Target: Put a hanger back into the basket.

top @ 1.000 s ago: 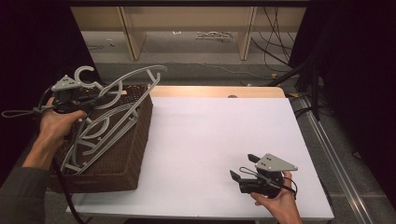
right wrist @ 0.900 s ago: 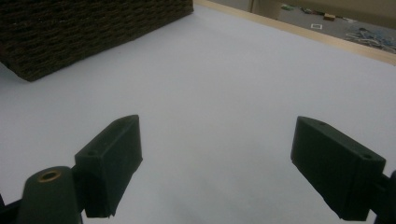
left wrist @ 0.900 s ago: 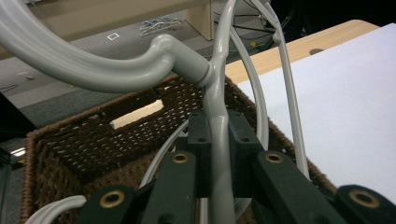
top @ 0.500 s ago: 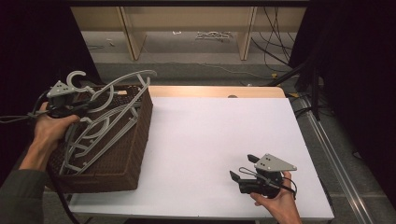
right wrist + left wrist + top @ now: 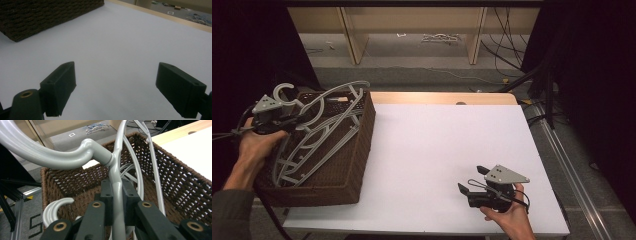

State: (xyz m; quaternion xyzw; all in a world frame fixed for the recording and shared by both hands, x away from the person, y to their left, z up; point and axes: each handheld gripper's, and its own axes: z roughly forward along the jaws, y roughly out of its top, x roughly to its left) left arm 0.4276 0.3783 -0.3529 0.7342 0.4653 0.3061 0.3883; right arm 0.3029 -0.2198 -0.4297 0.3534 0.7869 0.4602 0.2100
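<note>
A grey plastic clothes hanger leans into the brown wicker basket at the table's left. Its hook sticks up past the basket's far left corner. My left gripper is shut on the hanger's neck; in the left gripper view the hanger's stem runs between the two black pads, and my left gripper holds it above the basket. More grey hangers lie inside the basket. My right gripper rests low over the white tabletop at the front right, and my right gripper stands open with nothing between its fingers.
The white tabletop stretches from the basket to the right edge. A wooden strip runs along the table's far edge. Beyond it stand shelf legs and loose cables on the floor. A metal rail runs along the table's right side.
My left gripper has carried the hanger left and down, so it lies deeper in the basket. The right gripper has stayed in place.
</note>
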